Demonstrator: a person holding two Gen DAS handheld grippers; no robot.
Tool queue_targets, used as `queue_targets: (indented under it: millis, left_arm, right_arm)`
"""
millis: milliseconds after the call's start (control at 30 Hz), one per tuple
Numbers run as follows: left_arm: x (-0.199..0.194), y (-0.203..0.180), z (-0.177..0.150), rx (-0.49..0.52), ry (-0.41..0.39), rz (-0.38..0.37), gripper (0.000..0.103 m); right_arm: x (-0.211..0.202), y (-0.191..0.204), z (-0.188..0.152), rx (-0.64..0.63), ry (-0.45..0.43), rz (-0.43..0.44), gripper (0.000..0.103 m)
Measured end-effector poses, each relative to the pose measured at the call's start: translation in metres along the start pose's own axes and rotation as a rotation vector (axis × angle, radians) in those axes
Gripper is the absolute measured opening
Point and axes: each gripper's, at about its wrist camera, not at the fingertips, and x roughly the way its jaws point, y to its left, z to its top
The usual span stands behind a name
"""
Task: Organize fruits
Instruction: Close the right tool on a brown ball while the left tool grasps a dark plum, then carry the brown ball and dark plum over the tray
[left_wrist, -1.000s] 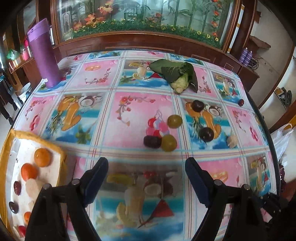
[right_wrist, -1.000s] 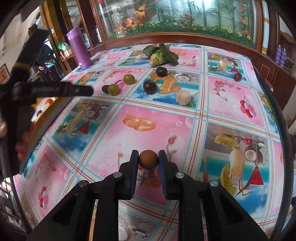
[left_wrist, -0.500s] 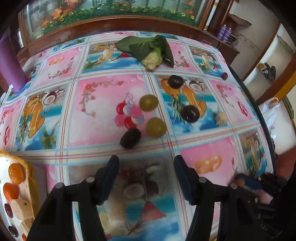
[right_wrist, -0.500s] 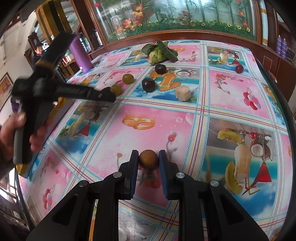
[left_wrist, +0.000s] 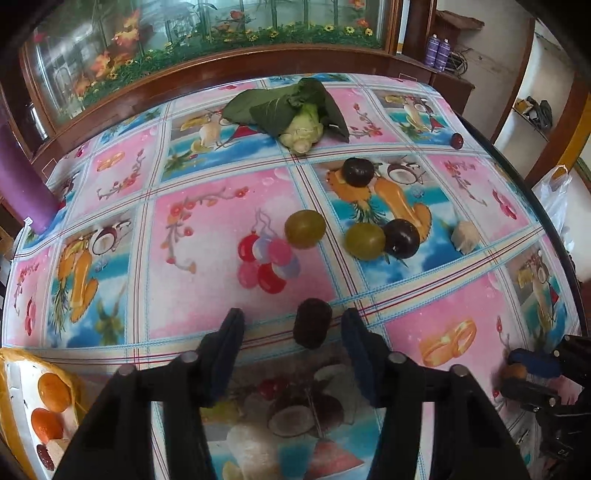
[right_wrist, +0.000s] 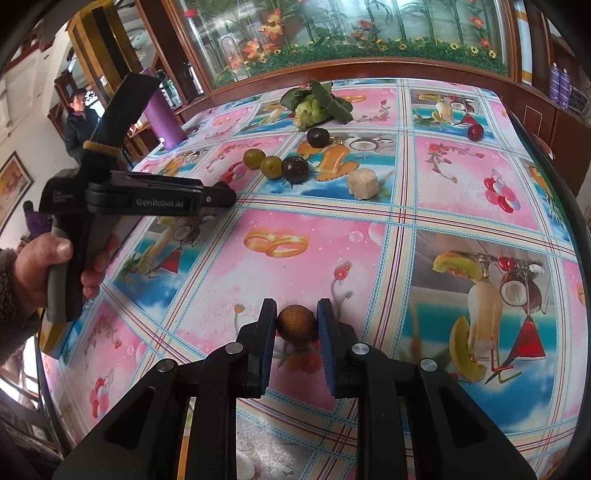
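Left wrist view: the left claw (left_wrist: 291, 332) is closing around a dark plum (left_wrist: 312, 328) that was lying well ahead a second ago; its pads are not yet touching it. Only the right wrist view is showing the right claw (right_wrist: 296, 326) clamping a brown fruit (right_wrist: 296, 325) above the worktop (right_wrist: 461, 177).

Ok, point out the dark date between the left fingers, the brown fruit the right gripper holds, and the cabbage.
dark date (left_wrist: 312, 326), left wrist view, middle of its wrinkled side.
brown fruit (right_wrist: 296, 322), right wrist view, centre of its rounded front.
cabbage (left_wrist: 301, 129), left wrist view, pale green head below the dark leaves.
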Motion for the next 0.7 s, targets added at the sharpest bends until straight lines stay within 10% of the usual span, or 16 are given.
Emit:
queue_targets:
  millis: [67, 700]
  left_arm:
    - [-0.003, -0.001, -0.001, -0.001, -0.010, -0.012, 0.021]
    - [-0.058, -0.019, -0.069, -0.052, -0.007, -0.085, 0.021]
  right_arm:
    - [0.000, 0.000, 0.000, 0.002, -0.001, -0.003, 0.022]
    - [-0.029, 0.016, -0.008, -0.018, -0.035, -0.116, 0.022]
